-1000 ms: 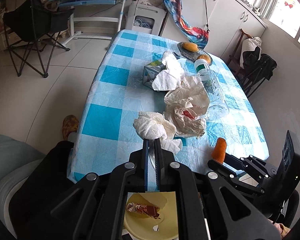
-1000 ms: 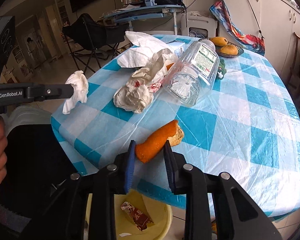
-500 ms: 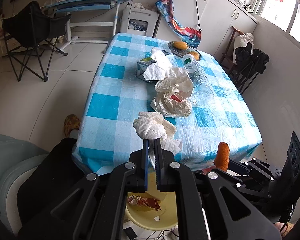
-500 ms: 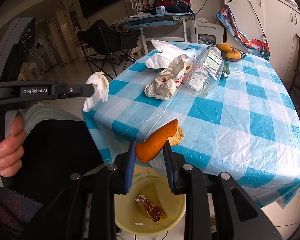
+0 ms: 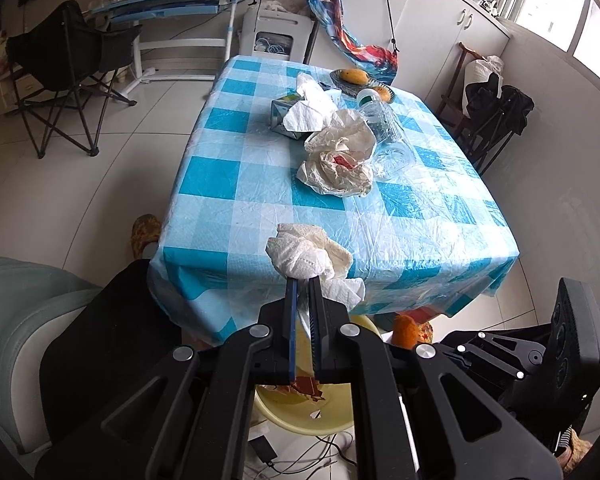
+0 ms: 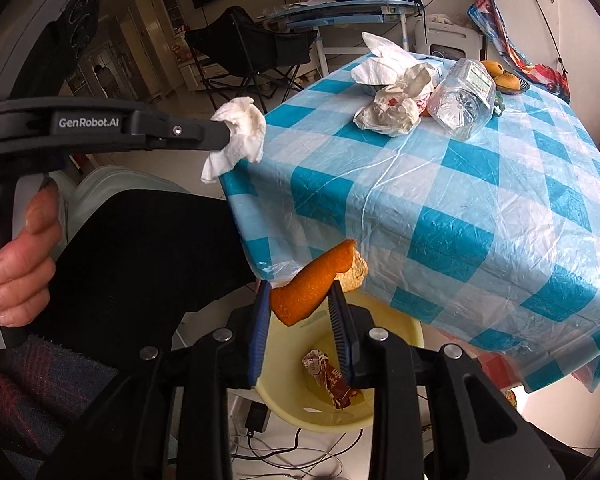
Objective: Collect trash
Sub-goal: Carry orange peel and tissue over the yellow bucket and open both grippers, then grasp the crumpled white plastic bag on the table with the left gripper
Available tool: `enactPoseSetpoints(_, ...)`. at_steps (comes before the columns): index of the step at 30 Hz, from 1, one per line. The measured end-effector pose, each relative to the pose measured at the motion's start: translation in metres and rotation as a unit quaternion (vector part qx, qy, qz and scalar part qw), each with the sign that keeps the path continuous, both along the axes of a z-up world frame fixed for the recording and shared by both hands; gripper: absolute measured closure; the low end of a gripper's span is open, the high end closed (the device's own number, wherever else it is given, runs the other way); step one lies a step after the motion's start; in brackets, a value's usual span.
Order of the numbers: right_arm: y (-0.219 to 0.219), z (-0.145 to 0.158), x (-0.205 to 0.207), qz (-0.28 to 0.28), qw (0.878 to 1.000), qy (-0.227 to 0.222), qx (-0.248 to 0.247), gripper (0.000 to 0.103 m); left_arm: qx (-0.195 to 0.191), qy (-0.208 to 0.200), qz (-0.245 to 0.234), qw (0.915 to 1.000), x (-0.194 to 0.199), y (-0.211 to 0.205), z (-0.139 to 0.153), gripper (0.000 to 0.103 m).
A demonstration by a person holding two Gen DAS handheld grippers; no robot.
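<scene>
Right wrist view showed the right gripper (image 6: 298, 304) over the yellow bin (image 6: 396, 408), which stood on the floor just off the near corner of the table (image 6: 440, 208). An orange peel (image 6: 312, 284) sat between its blue pads; the jaws were opening, and the right-hand pad stood visibly clear of the peel, so the grip was no longer firm. A crumpled snack wrapper (image 6: 330, 378) already lay in the bin.

The left gripper (image 5: 303, 284), held in a hand (image 6: 18, 264), had its jaws closed on a wad of white tissue (image 5: 306, 254), hanging beyond the table's near edge and above the bin (image 5: 300, 416).

On the table top, well back from the bin, remained a crumpled paper wrapper (image 5: 340, 160), touching a clear plastic jar (image 5: 384, 136) on its side, a tissue box (image 5: 288, 114) and a fruit dish (image 5: 356, 80).
</scene>
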State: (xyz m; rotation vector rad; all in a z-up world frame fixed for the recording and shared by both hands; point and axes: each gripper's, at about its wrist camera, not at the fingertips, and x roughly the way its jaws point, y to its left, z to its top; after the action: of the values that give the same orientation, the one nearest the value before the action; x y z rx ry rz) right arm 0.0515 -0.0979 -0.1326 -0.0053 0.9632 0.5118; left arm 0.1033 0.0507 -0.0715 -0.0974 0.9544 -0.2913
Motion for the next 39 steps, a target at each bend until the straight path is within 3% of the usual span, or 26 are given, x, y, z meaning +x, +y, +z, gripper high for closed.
enactPoseSetpoints(1,0.001,0.000,-0.002,0.000,1.000,-0.003,-0.003,0.048,0.000,-0.001,-0.001,1.0000,-0.002,0.000,0.002,0.097)
enactPoseSetpoints(6,-0.006,0.007,-0.015,-0.022,0.999,-0.020,-0.013,0.037,0.002,-0.002,-0.006,1.0000,-0.010,0.000,0.003,0.097)
enactPoseSetpoints(15,-0.041,0.030,-0.030,-0.112,0.991,-0.071,-0.011,0.029,0.016,0.016,-0.054,0.9983,-0.030,-0.022,-0.010,0.097)
enactPoseSetpoints(21,-0.050,0.038,-0.033,-0.141,0.985,-0.096,-0.008,0.025,0.043,0.061,-0.105,0.9916,-0.045,-0.043,-0.037,0.097)
enactPoseSetpoints(24,-0.051,0.039,-0.033,-0.142,0.985,-0.101,-0.009,0.025,0.051,0.072,-0.109,0.9901,-0.048,-0.047,-0.044,0.083)
enactPoseSetpoints(26,-0.051,0.038,-0.034,-0.143,0.984,-0.102,-0.009,0.025,0.057,0.065,-0.099,0.9913,-0.049,-0.046,-0.043,0.066)
enactPoseSetpoints(28,-0.053,0.038,-0.034,-0.144,0.984,-0.102,-0.009,0.025,0.060,0.055,-0.089,0.9927,-0.049,-0.043,-0.039,0.060)
enactPoseSetpoints(39,-0.047,0.036,-0.035,-0.130,0.986,-0.108,-0.012,0.025,0.109,-0.015,-0.039,0.9932,-0.043,-0.035,-0.015,0.047)
